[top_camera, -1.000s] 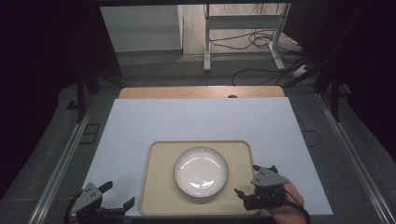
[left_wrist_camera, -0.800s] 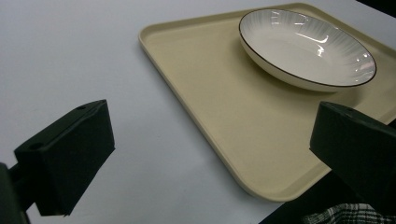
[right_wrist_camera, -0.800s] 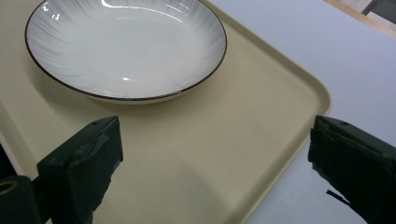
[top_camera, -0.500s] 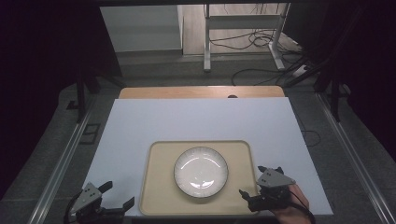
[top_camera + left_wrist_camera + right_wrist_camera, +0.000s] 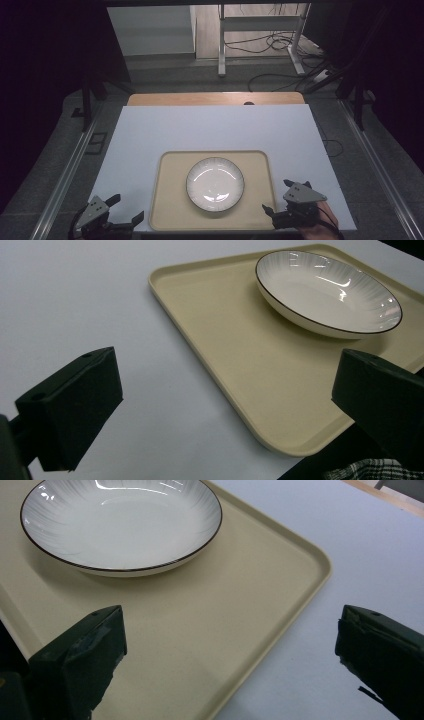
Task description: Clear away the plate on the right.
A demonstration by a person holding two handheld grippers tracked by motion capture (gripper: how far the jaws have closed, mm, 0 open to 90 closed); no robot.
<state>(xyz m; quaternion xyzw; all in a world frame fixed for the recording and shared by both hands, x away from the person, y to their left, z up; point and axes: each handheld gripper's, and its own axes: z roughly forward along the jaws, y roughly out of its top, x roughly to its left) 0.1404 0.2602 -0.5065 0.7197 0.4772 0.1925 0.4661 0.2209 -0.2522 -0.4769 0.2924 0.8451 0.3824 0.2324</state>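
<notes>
The right gripper (image 5: 283, 196), jaws just opened wide with nothing between them, hovers at the tray's (image 5: 259, 165) near right corner; the left gripper (image 5: 126, 209), also apart, waits off its near left corner. The tray lies flat at the white table's (image 5: 215, 127) near edge, long axis crosswise, with the plate (image 5: 215, 184) upright in its middle and free table beyond.

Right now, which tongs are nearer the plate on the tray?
Right. The right tongs sit open at the tray's near right corner, closer to the plate. The left tongs wait open off the tray's near left corner, farther away.
</notes>
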